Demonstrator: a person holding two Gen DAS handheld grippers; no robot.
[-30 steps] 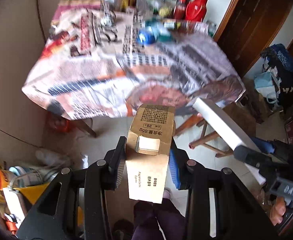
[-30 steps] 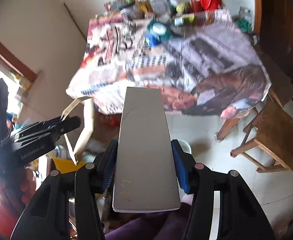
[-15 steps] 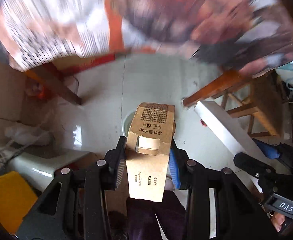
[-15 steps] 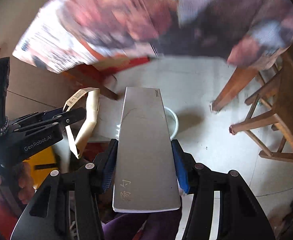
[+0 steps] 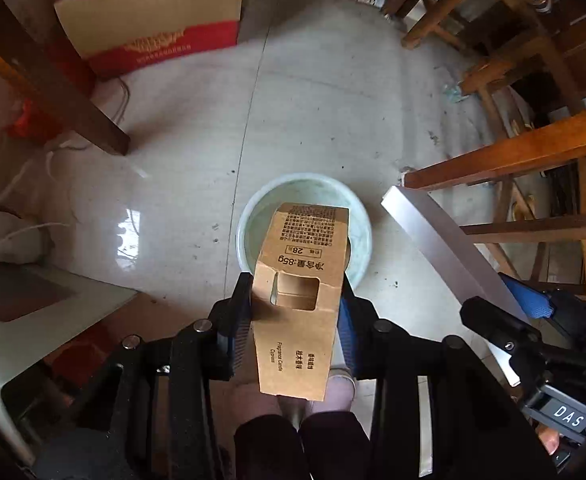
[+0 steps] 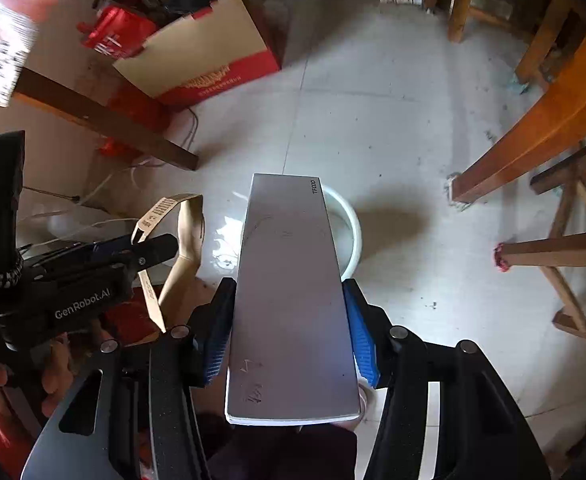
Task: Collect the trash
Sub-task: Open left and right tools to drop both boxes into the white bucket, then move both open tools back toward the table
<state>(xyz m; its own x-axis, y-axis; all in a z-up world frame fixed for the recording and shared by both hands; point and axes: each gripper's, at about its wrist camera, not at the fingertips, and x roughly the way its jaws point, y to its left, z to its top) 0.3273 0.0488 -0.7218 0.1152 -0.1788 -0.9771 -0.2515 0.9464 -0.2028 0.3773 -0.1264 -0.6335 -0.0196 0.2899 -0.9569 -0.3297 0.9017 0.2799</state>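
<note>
Left gripper [image 5: 295, 312] is clamped on a brown kraft carton [image 5: 299, 300], pads pressing its two side faces; carton is upright-ish with the printed panel facing the camera and its cutout window showing. It hangs directly above a pale green round bin [image 5: 249, 216] on the tiled floor [image 5: 333, 100], far end of the carton overlapping the bin opening.

Right gripper [image 6: 293, 328] is clenched on a long flat grey box [image 6: 289, 288], blue pads [image 6: 363, 344] against its long edges. Box's far end covers part of the same bin's rim [image 6: 351, 232]. From the left wrist view the grey box sits just right of the bin, tilted.

Around: red-and-tan cardboard box [image 5: 153, 12] beyond the bin, dark table leg [image 5: 53, 80] to the left, wooden stool [image 5: 533, 168] legs to the right. Person's hand [image 6: 49, 376] holds the left gripper's handle in the right wrist view.
</note>
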